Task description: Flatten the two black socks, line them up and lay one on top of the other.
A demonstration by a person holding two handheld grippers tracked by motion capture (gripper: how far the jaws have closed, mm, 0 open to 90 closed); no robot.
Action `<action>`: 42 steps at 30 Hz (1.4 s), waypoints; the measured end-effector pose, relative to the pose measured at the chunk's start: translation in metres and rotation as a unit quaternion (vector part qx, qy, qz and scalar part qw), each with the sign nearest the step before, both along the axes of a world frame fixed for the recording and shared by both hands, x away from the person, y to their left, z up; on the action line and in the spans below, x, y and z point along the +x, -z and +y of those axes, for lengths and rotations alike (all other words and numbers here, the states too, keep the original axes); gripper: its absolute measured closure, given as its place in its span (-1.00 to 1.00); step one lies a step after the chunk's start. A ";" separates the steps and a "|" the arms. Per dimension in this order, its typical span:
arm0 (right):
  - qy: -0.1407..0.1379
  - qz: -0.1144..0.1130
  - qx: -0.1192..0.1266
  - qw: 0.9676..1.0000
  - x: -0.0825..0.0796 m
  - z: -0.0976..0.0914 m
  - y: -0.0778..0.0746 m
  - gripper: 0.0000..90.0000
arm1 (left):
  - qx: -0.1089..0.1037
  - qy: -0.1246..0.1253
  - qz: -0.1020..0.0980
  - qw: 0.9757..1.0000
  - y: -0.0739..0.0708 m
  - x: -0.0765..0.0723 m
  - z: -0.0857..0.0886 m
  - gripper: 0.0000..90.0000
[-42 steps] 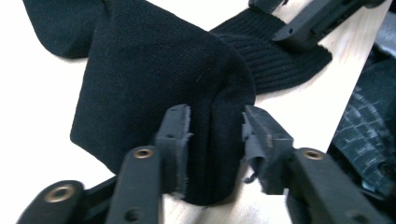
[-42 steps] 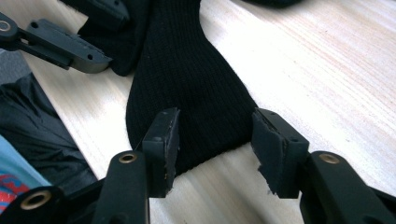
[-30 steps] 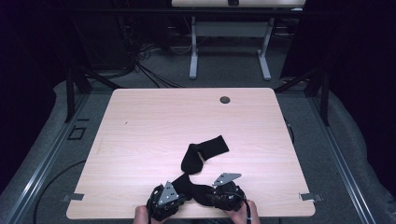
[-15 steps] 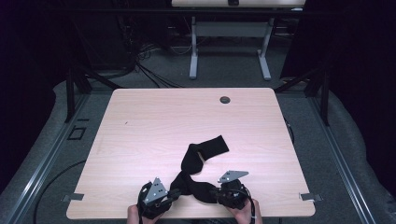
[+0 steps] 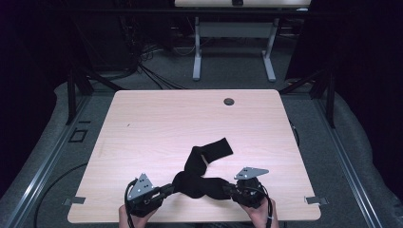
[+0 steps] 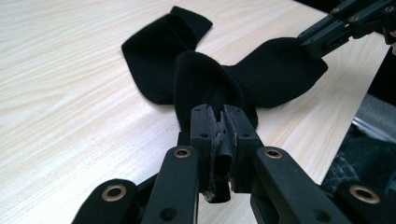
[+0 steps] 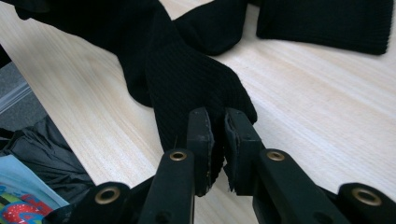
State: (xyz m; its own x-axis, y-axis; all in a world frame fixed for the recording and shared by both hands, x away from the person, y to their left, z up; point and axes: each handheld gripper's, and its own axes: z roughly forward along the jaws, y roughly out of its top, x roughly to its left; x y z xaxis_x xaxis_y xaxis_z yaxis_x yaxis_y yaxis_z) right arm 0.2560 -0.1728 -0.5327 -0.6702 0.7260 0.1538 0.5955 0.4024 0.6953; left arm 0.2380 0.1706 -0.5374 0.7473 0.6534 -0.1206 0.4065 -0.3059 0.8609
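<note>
Together, two handheld grippers pinch a black sock (image 5: 202, 178) near the table's (image 5: 157, 123) front edge. First, the left gripper (image 6: 217, 123) is clamped nearly closed on one bunched end, fabric rising just ahead of its jaws. Beyond it, the sock twists away toward a loose cuff. Last, the right gripper (image 7: 215, 122) nips the other end. Pulling apart gently and evenly should probably flatten it without slipping.

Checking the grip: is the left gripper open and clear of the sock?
No, the left gripper is clamped shut on the black sock.
</note>
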 end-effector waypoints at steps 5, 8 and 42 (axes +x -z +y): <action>-0.013 0.005 0.013 1.000 -0.005 -0.006 -0.011 0.80 | -0.021 0.004 0.015 1.000 -0.006 0.000 0.008 0.85; -0.023 0.006 0.026 0.999 -0.015 -0.010 -0.023 0.80 | -0.025 -0.005 0.019 0.999 -0.009 -0.004 0.014 0.85; -0.002 0.041 -0.034 0.999 0.005 0.013 0.022 0.10 | 0.084 -0.099 0.060 0.990 0.020 0.021 0.016 0.10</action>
State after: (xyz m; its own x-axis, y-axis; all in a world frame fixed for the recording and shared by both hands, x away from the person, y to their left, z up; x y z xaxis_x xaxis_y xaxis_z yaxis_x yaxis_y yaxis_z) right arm 0.2607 -0.1594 -0.5547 -0.6598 0.7344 0.1588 0.6481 0.4493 0.6148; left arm 0.2587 0.1869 -0.5574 0.5894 0.8041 -0.0779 0.5694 -0.3451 0.7461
